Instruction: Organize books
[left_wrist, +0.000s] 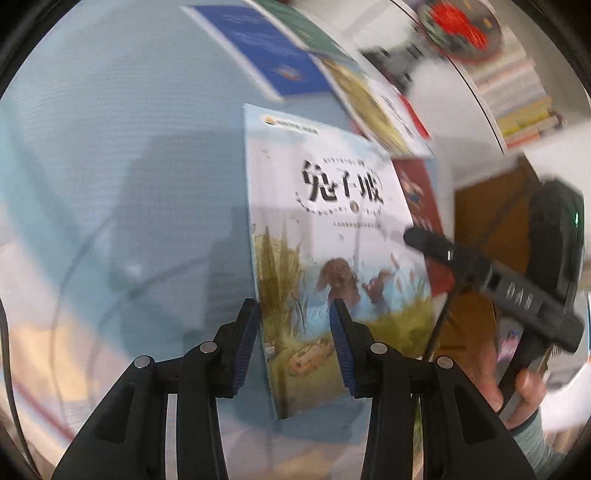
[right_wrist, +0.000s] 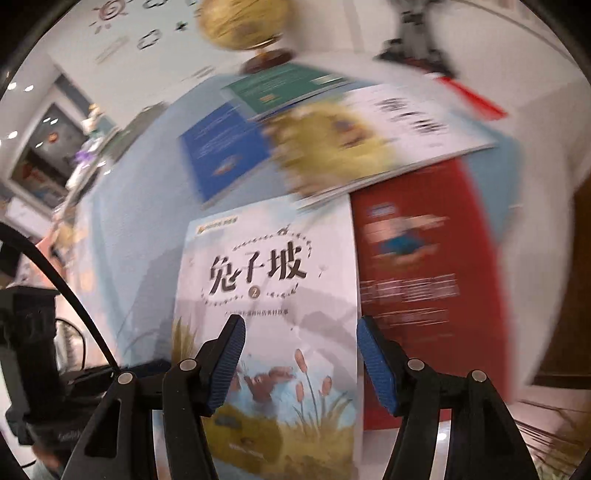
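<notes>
**Two grippers over the rabbit book**

The pale picture book (right_wrist: 266, 295) with rabbits on its cover lies on the light blue tablecloth (left_wrist: 110, 147), its right edge over a red book (right_wrist: 413, 266). The left gripper (left_wrist: 295, 325) straddles the book's left edge, jaws partly open; whether the pads press it, I cannot tell. The right gripper (right_wrist: 301, 354) hangs above the cover, jaws apart and gripping nothing. Beyond lie a blue book (right_wrist: 221, 147), a green book (right_wrist: 280, 88) and another rabbit book (right_wrist: 388, 133). A globe (right_wrist: 240, 22) stands behind them.
</notes>
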